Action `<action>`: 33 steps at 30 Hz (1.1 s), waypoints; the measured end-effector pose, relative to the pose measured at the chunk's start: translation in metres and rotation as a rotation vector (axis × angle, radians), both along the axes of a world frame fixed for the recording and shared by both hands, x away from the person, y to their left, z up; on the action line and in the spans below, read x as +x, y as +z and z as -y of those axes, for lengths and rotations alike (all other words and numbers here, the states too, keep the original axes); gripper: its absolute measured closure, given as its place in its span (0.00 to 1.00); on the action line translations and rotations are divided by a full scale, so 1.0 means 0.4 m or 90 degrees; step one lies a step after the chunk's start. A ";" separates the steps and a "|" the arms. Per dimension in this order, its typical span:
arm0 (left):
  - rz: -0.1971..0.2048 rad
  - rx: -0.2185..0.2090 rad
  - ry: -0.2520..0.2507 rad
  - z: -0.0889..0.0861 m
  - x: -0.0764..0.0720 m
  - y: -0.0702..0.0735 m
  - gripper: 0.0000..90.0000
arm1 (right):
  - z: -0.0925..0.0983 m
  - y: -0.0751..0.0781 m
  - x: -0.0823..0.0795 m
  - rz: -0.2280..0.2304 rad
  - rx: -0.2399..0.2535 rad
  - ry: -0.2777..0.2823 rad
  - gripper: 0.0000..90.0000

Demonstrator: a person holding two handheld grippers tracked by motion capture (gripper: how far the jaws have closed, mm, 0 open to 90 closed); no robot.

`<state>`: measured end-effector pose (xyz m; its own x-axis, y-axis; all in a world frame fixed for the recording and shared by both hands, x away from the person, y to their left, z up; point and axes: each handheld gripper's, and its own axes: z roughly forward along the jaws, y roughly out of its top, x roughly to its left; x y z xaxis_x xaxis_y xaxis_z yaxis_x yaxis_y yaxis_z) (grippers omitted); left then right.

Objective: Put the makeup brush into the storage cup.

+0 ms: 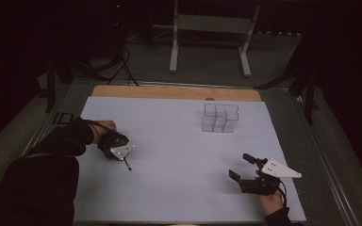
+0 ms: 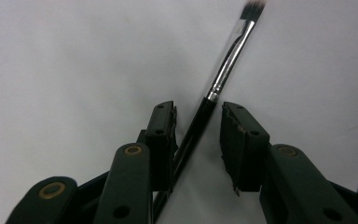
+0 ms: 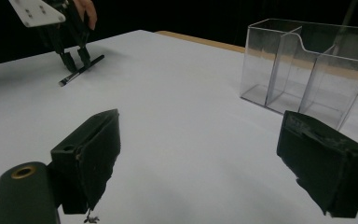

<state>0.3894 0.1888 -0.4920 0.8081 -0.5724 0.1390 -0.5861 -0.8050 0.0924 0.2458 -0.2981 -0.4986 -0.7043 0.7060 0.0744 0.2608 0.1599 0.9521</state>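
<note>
White sheet (image 1: 179, 155) covers the table (image 1: 179, 92), wood edge showing at the far side. My left hand-held gripper (image 1: 122, 157) sits at the left of the sheet, tilted down, over a small makeup brush (image 1: 127, 165) lying flat on the sheet. In the left gripper view the brush (image 2: 214, 88) runs diagonally between the two black jaws: black handle low, silver ferrule, dark bristles at the upper right. Handle lies against the left jaw pad; the right pad stands clear of it with a visible gap, so the jaws are parted around the brush, not pinching it. From the right gripper view the left hand-held gripper (image 3: 74, 58) straddles the brush (image 3: 81, 70), bristle end pointing away from the hand.

My right hand-held gripper (image 1: 242, 167) is at the right front of the sheet, well apart from the brush, jaws spread wide with nothing between them. Right gripper view: both pads far apart, bare sheet (image 3: 177, 116) between.

Clear plastic organizer (image 1: 220, 117) with divided compartments stands upright toward the far right of the sheet, well apart from both grippers. In the right gripper view the organizer (image 3: 307, 65) looks empty, dividers visible.

Room around the table is dark; a white metal stand (image 1: 209, 42) is on the floor beyond.
</note>
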 end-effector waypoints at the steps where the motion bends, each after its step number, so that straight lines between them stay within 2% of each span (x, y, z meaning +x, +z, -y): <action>1: -0.002 0.002 -0.004 0.001 0.002 0.000 0.75 | 0.000 0.000 0.000 0.001 -0.001 0.000 0.15; 6: -0.016 0.030 -0.020 0.015 0.006 -0.002 0.79 | 0.000 0.000 -0.001 0.001 0.000 0.000 0.15; 10: -0.042 0.049 -0.009 0.018 0.010 -0.003 0.89 | -0.001 0.001 -0.002 0.001 -0.002 0.001 0.15; 12: -0.046 0.051 -0.002 0.018 0.009 -0.002 0.94 | 0.000 0.001 -0.002 0.002 -0.001 0.000 0.15; 16: -0.051 0.051 0.021 0.017 0.010 0.001 0.95 | 0.001 0.001 0.000 0.001 -0.001 -0.001 0.15; 20: -0.068 0.014 0.105 0.014 0.021 0.034 0.95 | 0.001 0.002 -0.002 0.002 0.001 -0.003 0.15; 22: -0.072 0.012 0.156 0.009 0.023 0.051 0.95 | 0.002 0.002 -0.002 0.002 0.000 -0.005 0.15; 24: -0.054 0.007 0.199 0.005 0.025 0.068 0.95 | 0.003 0.002 -0.002 0.001 0.002 -0.005 0.15; 26: -0.018 -0.001 0.245 0.003 0.023 0.083 0.95 | 0.003 0.002 -0.002 0.001 0.001 -0.005 0.15; 27: -0.027 -0.012 0.267 0.001 0.025 0.091 0.95 | 0.003 0.002 -0.002 0.001 0.001 -0.005 0.15; 29: -0.001 -0.022 0.327 -0.002 0.028 0.103 0.95 | 0.003 0.003 -0.003 0.001 -0.001 -0.007 0.15; 30: -0.009 -0.045 0.335 -0.007 0.028 0.110 0.95 | 0.003 0.003 -0.003 0.001 -0.001 -0.008 0.15; 31: 0.002 -0.065 0.347 -0.011 0.027 0.118 0.95 | 0.003 0.003 -0.003 0.001 0.000 -0.008 0.15; 32: 0.002 -0.078 0.376 -0.013 0.027 0.124 0.95 | 0.004 0.003 -0.003 0.002 0.000 -0.008 0.15; 33: -0.005 -0.100 0.384 -0.016 0.027 0.131 0.95 | 0.004 0.003 -0.002 0.001 0.000 -0.008 0.15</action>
